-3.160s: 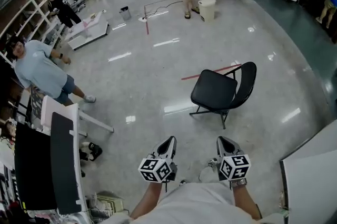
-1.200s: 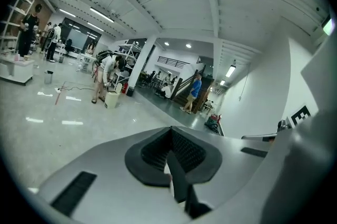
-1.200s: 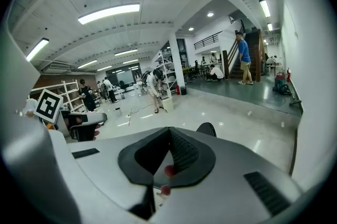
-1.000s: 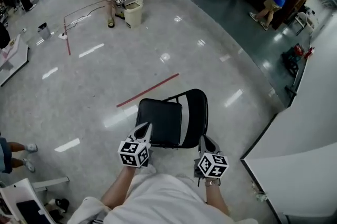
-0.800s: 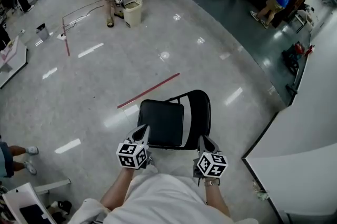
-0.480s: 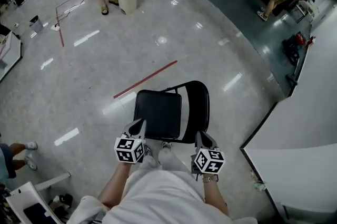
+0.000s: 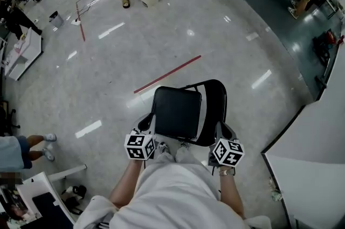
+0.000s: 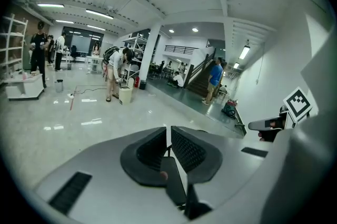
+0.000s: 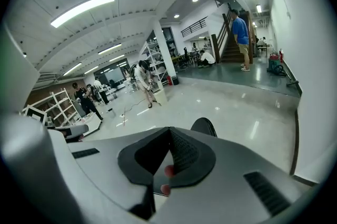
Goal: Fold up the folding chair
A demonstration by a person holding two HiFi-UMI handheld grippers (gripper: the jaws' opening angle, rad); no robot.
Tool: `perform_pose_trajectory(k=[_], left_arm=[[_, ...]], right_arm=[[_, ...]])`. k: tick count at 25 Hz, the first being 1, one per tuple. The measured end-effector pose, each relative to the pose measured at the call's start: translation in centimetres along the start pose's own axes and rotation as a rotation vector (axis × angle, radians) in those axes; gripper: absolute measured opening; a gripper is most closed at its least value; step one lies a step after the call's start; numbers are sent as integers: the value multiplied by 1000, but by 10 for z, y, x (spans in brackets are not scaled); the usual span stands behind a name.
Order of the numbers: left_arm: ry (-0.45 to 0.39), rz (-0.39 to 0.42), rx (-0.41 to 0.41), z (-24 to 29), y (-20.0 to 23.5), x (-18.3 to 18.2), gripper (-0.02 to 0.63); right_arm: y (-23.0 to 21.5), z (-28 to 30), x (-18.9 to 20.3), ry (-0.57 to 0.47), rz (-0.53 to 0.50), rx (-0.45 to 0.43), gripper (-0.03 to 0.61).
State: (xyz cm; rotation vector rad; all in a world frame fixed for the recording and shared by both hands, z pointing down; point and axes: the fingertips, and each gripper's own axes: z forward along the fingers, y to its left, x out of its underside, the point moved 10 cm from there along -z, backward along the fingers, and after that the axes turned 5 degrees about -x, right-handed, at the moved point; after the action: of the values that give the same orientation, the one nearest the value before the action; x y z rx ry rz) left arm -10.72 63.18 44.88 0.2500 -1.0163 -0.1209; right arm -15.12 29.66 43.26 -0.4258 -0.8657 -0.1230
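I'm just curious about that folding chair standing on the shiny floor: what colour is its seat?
The seat is black, seen best in the head view.

The person wears a loose white short-sleeved shirt (image 7: 172, 193), filling the head view at 6 o'clock, with a wristband (image 7: 226, 171) at 5 o'clock. The left gripper (image 7: 146, 124) at 7 o'clock and the right gripper (image 7: 223, 130) at 5 o'clock each carry a white cube with black square markers (image 7: 140, 146). In their own views both show smooth pale grey shells around black ribbed pads (image 8: 188, 151).

head view steeply down over the chair (image 7: 186, 112); both gripper views forward, same chair close
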Motion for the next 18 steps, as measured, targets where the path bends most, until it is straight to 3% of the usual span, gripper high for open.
perform_pose_trajectory(k=[8, 15, 16, 18], left_arm=[[15, 14, -64, 9, -39, 13, 15], [114, 5, -16, 42, -45, 35, 98], [126, 11, -6, 49, -46, 37, 99], [152, 27, 20, 65, -46, 42, 100]], right_arm=[[-49, 24, 8, 98, -30, -17, 5], [-79, 60, 24, 272, -78, -7, 8], [-83, 67, 26, 295, -87, -6, 21], [-92, 82, 31, 340, -98, 8, 113]])
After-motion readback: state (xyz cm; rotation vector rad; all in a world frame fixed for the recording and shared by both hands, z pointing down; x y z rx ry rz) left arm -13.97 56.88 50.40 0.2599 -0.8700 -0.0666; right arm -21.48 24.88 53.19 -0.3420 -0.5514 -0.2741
